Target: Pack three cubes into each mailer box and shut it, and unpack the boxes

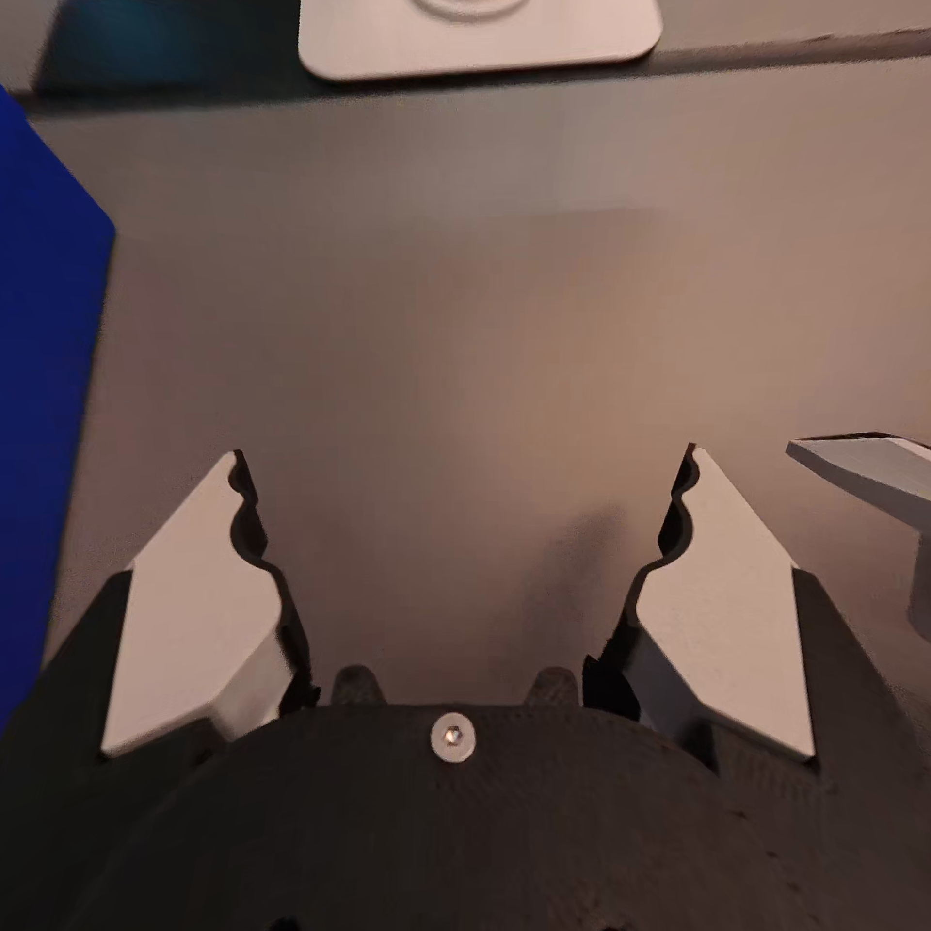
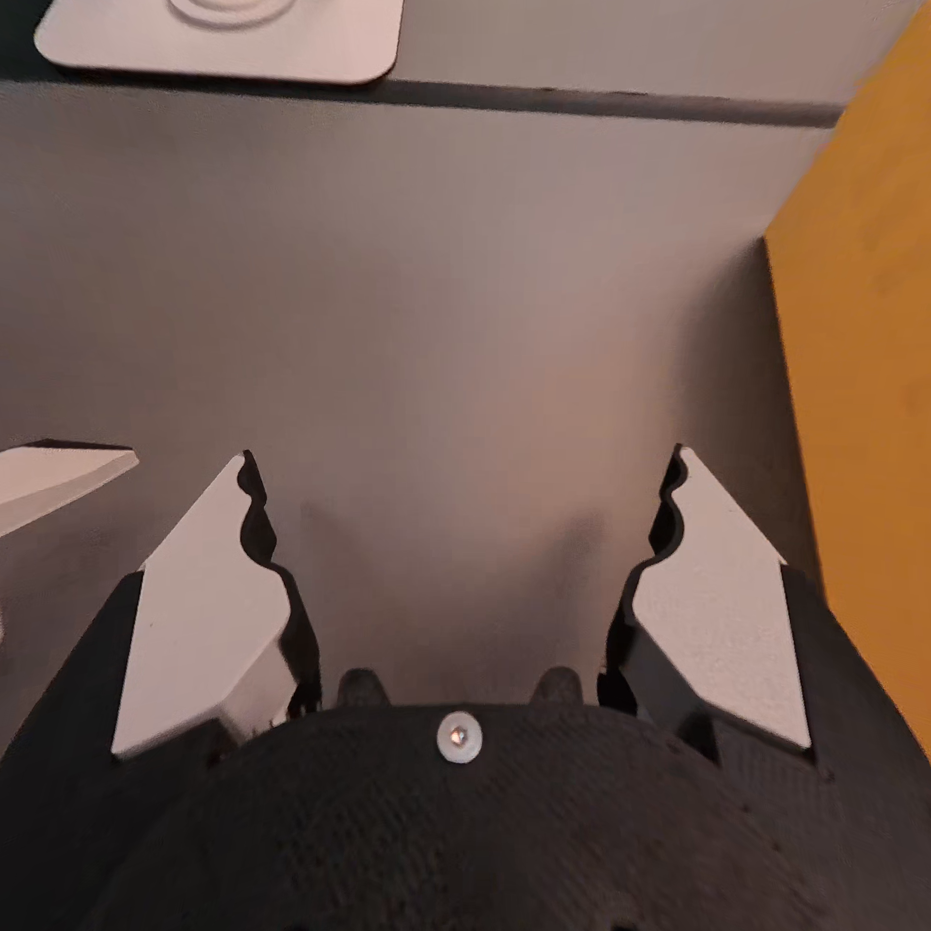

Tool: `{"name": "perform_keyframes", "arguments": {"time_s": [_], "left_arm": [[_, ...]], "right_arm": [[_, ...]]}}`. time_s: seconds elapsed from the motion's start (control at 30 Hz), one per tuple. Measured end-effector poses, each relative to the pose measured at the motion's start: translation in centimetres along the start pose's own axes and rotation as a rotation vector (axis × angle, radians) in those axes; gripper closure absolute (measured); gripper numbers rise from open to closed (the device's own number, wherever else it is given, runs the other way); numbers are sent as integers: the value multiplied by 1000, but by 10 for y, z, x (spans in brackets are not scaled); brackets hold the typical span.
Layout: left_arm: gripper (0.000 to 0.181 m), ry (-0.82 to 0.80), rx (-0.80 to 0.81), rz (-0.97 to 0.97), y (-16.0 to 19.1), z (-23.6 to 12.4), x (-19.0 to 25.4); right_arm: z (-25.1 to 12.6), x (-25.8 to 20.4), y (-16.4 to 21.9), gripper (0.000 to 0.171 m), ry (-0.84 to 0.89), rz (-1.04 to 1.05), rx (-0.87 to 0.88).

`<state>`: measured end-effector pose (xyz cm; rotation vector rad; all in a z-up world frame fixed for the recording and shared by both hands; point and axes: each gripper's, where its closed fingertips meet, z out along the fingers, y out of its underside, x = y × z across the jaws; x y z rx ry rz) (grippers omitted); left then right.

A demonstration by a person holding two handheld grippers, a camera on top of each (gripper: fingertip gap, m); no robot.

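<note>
My left gripper (image 1: 466, 453) is open and empty, low over a grey table (image 1: 453, 277). A blue box (image 1: 45, 327) stands close at its left, partly out of frame. My right gripper (image 2: 461, 453) is open and empty over the same table (image 2: 403, 277). A yellow-orange box (image 2: 866, 302) stands close at its right. Each gripper's white finger shows at the edge of the other's view: the right one in the left wrist view (image 1: 871, 478), the left one in the right wrist view (image 2: 55, 478). The two grippers are side by side. No cubes are in view.
A white rounded square plate with a raised ring (image 1: 478, 35) lies at the far side, beyond a dark seam across the table; it also shows in the right wrist view (image 2: 216, 40).
</note>
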<state>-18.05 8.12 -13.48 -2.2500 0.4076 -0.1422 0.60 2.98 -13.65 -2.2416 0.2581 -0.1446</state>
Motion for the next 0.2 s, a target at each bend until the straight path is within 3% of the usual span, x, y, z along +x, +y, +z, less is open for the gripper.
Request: {"name": "perform_keyframes", "arguments": {"time_s": [0.2], "left_arm": [[24,-32,-79,-60,22,21,-24]], "right_arm": [[28,-22,3,20,-1,5,-22]]}}
